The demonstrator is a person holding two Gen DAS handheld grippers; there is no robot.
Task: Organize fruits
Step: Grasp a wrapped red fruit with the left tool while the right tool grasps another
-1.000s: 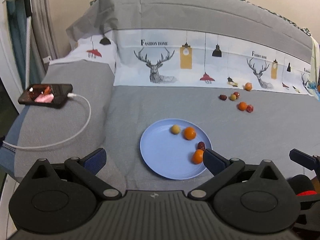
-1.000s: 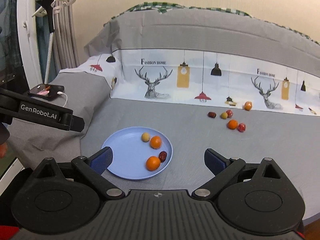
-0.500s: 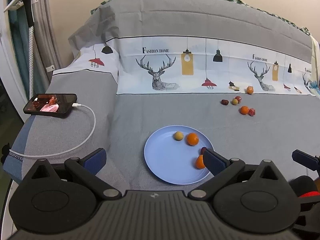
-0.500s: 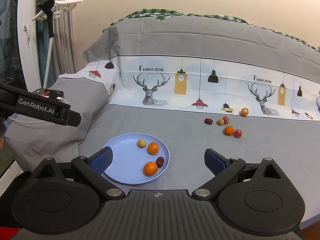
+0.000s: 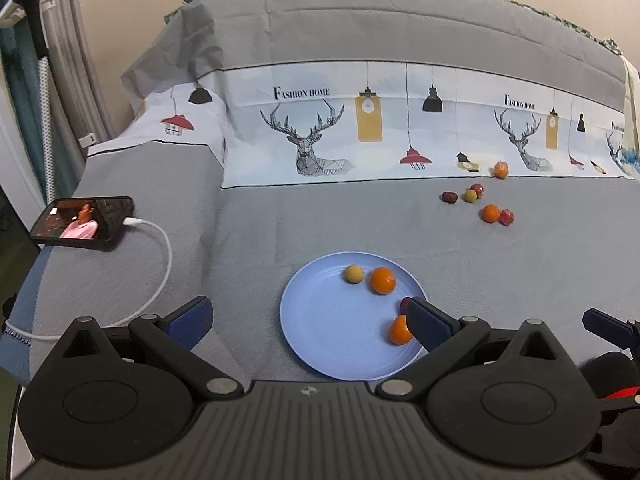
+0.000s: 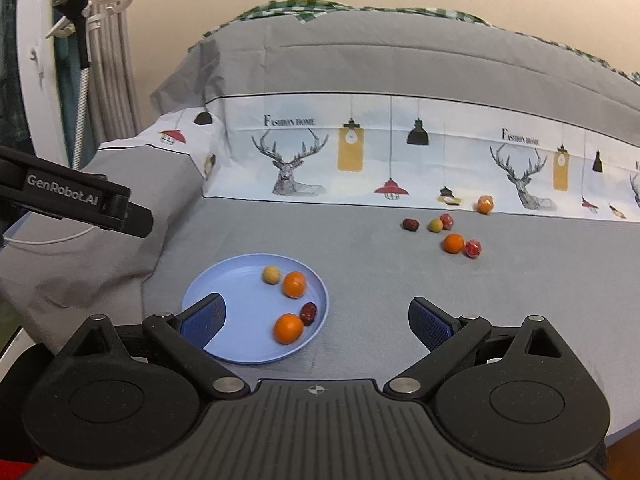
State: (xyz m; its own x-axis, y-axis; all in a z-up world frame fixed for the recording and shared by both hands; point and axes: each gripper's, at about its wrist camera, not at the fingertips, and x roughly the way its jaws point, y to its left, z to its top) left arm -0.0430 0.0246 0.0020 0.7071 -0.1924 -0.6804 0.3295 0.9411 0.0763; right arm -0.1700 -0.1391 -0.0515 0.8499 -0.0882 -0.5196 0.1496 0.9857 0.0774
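Presently: blue plate (image 6: 208,288) holds four fruits; six loose fruits (image 6: 453,243) at 2 o'clock; left hand-held gripper (image 5: 308,318) and right hand-held gripper (image 6: 318,316) both wide apart, empty.

The right gripper (image 6: 316,318) hangs with fingers (image 6: 430,320) spread wide above a blue plate (image 6: 224,292) holding two oranges (image 6: 294,284), a yellowish fruit (image 6: 271,274) and what looks like a red date (image 6: 309,313); six more fruits (image 6: 453,243) lie on the grey bed sheet (image 6: 400,280).
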